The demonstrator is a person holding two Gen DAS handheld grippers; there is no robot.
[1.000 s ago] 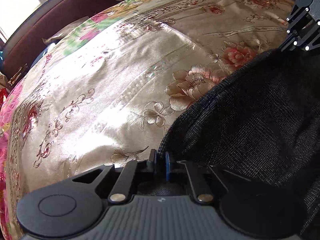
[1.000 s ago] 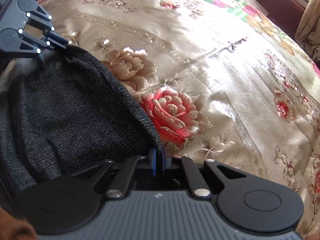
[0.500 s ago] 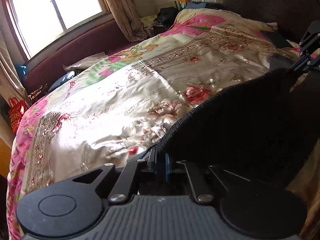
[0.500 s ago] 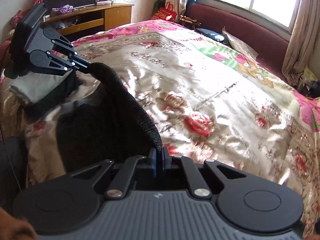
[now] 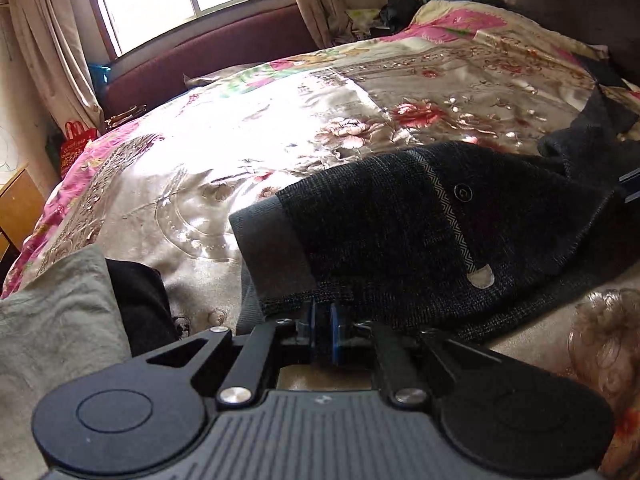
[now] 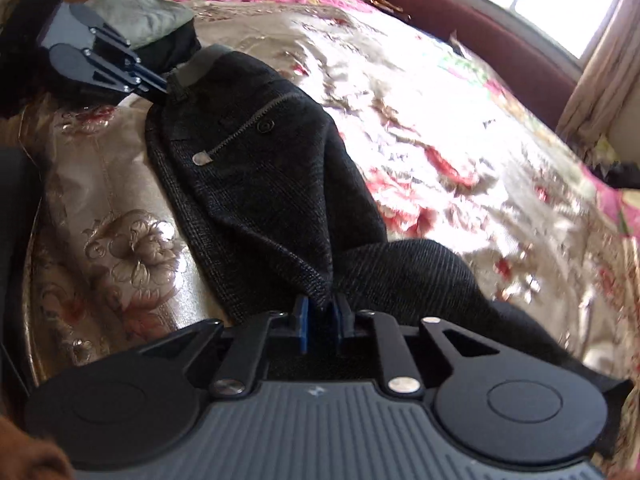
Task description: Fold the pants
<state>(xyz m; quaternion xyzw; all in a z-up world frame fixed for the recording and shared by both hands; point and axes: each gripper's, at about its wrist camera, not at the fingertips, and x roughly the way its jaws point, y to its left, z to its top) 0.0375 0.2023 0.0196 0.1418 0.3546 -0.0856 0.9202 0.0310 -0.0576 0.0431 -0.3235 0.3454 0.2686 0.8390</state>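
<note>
Dark knit pants (image 5: 400,232) lie on the floral satin bedspread (image 5: 224,152), waistband and button side up; they also show in the right wrist view (image 6: 260,184). My left gripper (image 5: 322,322) is shut on the waistband corner of the pants, low over the bed. It shows from outside in the right wrist view (image 6: 158,84). My right gripper (image 6: 320,316) is shut on a bunched fold of the pants at the other end. Fabric stretches between the two grippers.
A folded grey cloth (image 5: 52,320) on a dark garment (image 5: 140,304) lies at the bed's near left corner, also in the right wrist view (image 6: 140,16). A maroon bench (image 5: 208,56) and window stand beyond the bed. A wooden cabinet (image 5: 16,204) is left.
Both grippers pulled back and lowered with the pants. The fabric, held up and stretched before, now lies on the bedspread with the button and pocket trim showing.
</note>
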